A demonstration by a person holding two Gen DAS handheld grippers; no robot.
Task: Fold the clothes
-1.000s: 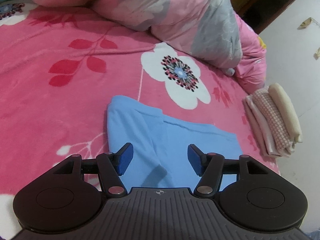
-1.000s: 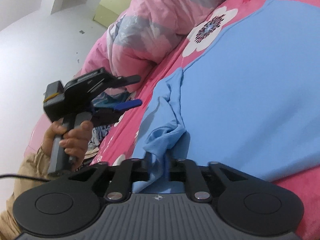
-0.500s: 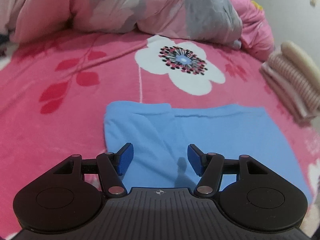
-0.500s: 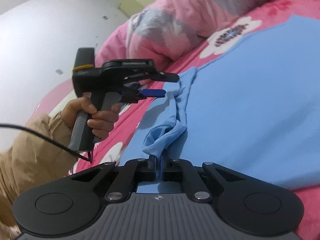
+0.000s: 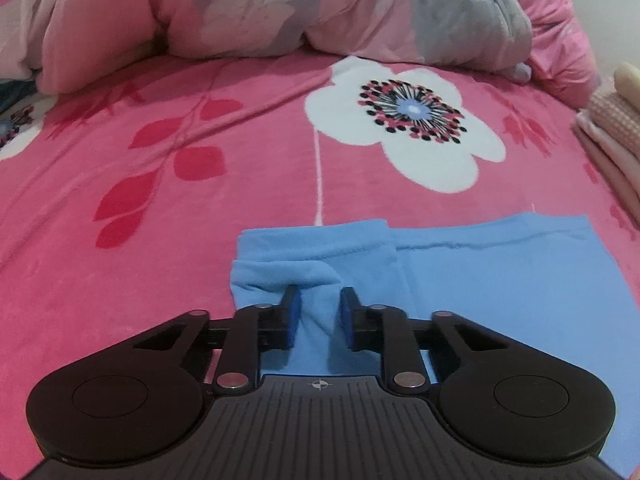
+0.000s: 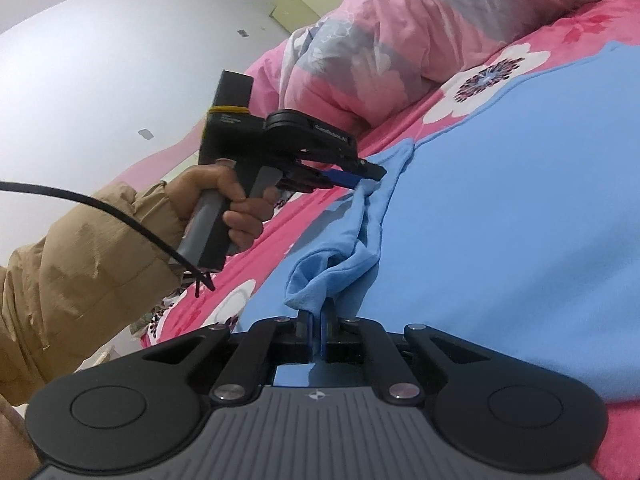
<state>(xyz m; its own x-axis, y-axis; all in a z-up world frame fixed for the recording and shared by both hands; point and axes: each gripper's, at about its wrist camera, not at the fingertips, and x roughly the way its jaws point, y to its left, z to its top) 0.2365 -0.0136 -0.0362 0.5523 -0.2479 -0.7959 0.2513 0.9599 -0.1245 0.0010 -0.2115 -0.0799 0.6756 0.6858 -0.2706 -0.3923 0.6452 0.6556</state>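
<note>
A light blue garment (image 5: 500,280) lies flat on the pink flowered bedspread (image 5: 160,208). My left gripper (image 5: 319,308) sits at its near left corner; the jaws are closing, with a raised fold of blue cloth pinched between the pads. In the right wrist view, that left gripper (image 6: 366,174) grips the garment's (image 6: 520,200) far corner, held by a person's hand (image 6: 224,204). My right gripper (image 6: 316,328) is shut on a bunched edge of the same cloth, which is lifted off the bed.
A pink and grey duvet (image 5: 320,8) is heaped along the back of the bed. A stack of folded pale clothes (image 5: 608,136) sits at the right edge. A tan sleeve (image 6: 80,272) and a black cable (image 6: 100,208) are on the left, with white floor beyond.
My left gripper has come down onto the garment's corner and its jaws have narrowed from wide open onto a fold. The right gripper's jaws have closed fully on their bunch of cloth.
</note>
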